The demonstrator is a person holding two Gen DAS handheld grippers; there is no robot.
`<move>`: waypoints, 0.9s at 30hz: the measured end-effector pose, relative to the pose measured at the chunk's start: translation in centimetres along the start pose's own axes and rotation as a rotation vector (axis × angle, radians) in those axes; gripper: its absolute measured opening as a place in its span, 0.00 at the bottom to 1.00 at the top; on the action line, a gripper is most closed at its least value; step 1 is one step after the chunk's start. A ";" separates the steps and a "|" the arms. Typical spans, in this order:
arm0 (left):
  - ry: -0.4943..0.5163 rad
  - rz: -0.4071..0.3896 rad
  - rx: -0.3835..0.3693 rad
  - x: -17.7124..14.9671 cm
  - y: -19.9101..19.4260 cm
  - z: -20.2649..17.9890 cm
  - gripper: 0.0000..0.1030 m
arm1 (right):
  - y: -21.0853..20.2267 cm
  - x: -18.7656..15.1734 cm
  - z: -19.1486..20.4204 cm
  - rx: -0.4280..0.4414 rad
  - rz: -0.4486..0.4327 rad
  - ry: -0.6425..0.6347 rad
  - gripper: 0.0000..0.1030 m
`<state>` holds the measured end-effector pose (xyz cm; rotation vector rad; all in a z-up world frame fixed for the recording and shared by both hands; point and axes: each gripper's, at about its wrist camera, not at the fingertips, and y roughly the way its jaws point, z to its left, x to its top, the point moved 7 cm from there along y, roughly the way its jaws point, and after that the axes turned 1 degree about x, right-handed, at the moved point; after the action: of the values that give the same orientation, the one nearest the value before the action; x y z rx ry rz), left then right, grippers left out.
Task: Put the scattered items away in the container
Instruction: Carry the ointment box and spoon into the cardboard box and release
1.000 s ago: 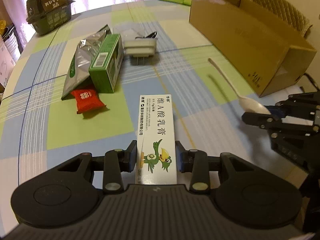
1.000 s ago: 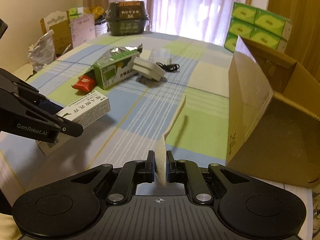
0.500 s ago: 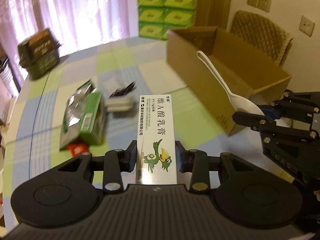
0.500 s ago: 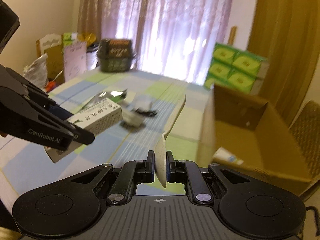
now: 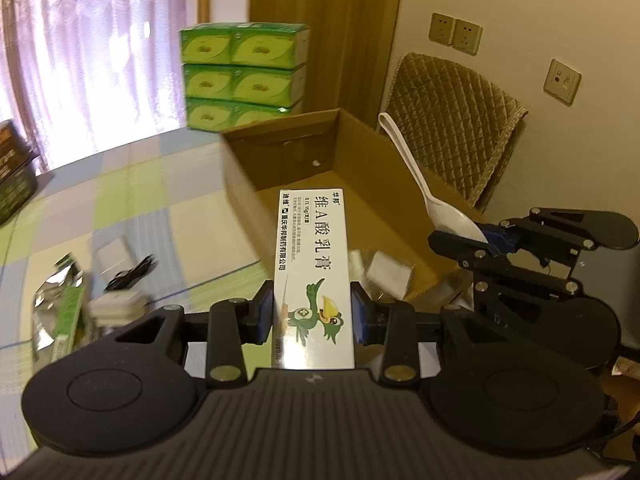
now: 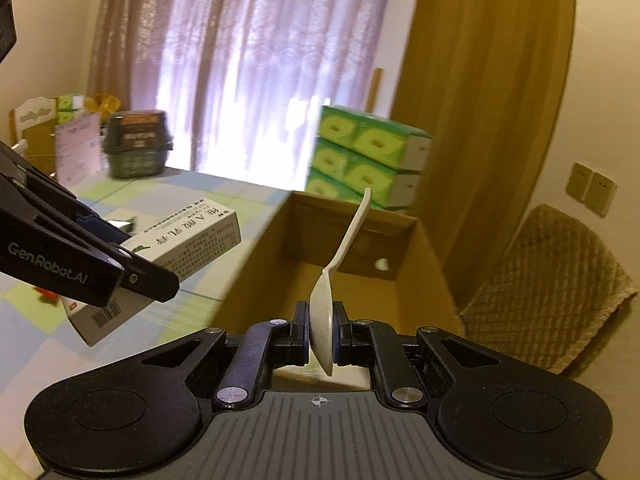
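My left gripper [image 5: 313, 316] is shut on a white ointment box [image 5: 314, 264] printed with a green bird, held in the air over the near wall of the open cardboard box [image 5: 360, 168]. My right gripper [image 6: 321, 330] is shut on the bowl of a white plastic spoon [image 6: 340, 248], its handle pointing up and away over the cardboard box [image 6: 360, 276]. In the left wrist view the spoon [image 5: 424, 188] and right gripper [image 5: 486, 240] hang over the box's right side. White items [image 5: 388, 272] lie inside the box.
On the checked tablecloth [image 5: 120, 200] at the left lie a foil pouch with a green box [image 5: 64, 308], a white adapter [image 5: 116, 304] and a black cable [image 5: 132, 272]. Green tissue packs [image 5: 240, 76] stand behind the box. A padded chair [image 5: 452, 144] is at the right.
Both grippers have risen and swung right from above the table to over the cardboard box, carrying the ointment box and the spoon. The loose items stayed on the table.
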<state>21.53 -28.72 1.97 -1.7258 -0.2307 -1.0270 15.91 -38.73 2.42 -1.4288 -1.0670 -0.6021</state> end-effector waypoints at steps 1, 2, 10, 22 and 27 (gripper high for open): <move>-0.001 0.001 -0.001 0.5 0.7 -0.4 0.32 | 0.2 -0.1 -0.8 -0.005 0.001 0.008 0.12; -0.002 0.001 -0.002 0.9 1.2 -0.7 0.32 | 0.4 -0.1 -1.5 -0.010 0.002 0.016 0.12; -0.024 0.008 -0.002 3.4 5.6 -2.2 0.32 | 2.0 -0.8 -5.2 -0.016 0.014 0.080 0.12; -0.049 -0.021 0.036 2.7 5.9 -1.0 0.51 | 3.5 -1.6 -6.4 -0.014 0.040 0.102 0.12; -0.074 -0.032 0.042 1.4 4.0 0.1 0.51 | 3.4 -1.7 -5.7 -0.006 0.046 0.098 0.12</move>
<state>24.89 -30.73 0.26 -1.7283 -0.3262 -0.9765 19.35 -44.28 0.31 -1.4110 -0.9539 -0.6365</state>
